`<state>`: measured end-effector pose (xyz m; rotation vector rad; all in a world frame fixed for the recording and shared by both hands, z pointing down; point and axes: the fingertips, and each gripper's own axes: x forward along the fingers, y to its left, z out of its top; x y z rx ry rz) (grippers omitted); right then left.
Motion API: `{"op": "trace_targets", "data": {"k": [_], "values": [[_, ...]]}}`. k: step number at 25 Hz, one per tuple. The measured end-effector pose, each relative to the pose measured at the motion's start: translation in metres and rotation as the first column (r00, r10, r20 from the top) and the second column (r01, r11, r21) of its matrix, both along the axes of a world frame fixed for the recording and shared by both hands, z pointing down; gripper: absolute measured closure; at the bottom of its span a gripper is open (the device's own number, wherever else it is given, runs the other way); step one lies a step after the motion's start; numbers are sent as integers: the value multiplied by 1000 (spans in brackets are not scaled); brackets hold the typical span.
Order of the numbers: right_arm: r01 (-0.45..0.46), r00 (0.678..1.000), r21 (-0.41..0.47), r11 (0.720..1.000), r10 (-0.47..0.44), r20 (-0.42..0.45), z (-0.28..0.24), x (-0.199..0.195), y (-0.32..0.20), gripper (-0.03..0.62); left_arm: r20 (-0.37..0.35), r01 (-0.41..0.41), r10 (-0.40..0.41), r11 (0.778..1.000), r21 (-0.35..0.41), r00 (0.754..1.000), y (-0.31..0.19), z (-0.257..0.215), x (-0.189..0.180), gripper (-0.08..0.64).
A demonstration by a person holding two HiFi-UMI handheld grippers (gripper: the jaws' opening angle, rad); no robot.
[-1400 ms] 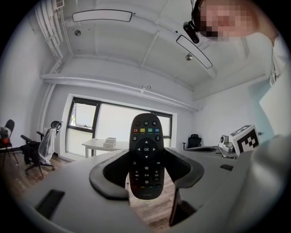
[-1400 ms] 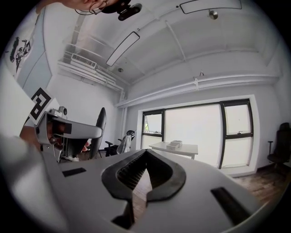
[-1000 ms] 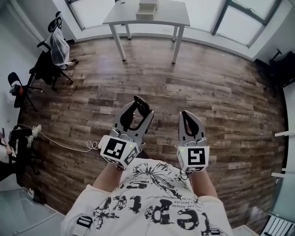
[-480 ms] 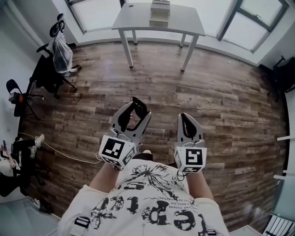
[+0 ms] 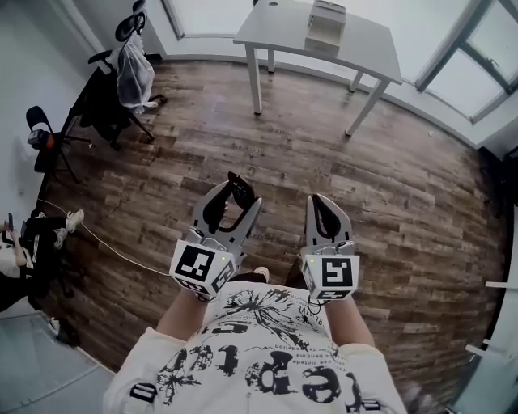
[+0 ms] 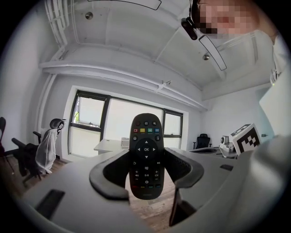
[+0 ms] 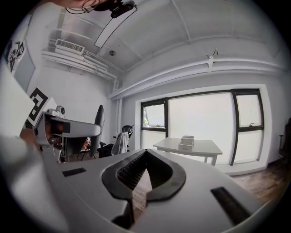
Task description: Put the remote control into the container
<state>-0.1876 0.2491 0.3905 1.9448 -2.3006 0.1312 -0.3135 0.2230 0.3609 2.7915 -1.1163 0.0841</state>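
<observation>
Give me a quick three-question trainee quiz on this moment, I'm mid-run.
1. True or false: the left hand-held gripper is shut on the remote control.
2. The right hand-held gripper is: A) empty, jaws together; B) holding a cable; C) wide open around a cup.
3. Short answer: what stands on the white table by the windows?

Key: 1 true; 2 A; 3 a white box.
</observation>
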Motion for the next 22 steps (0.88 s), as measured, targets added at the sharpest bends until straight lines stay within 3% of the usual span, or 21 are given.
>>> {"op": "trace_targets", "data": {"k": [6, 12, 22], "values": [[104, 994, -4, 995, -104, 19, 1, 36, -53, 591, 9, 99, -99, 995, 15, 995, -34, -2, 35, 311], [205, 979, 40, 978, -205, -6, -27, 98, -103, 591, -8, 186, -186, 981, 57, 982, -70, -26, 101, 312], [191, 982, 27, 981, -191, -8, -24, 239, -141, 591, -23, 179, -178, 982, 58, 984, -107, -29, 233, 311]]}}
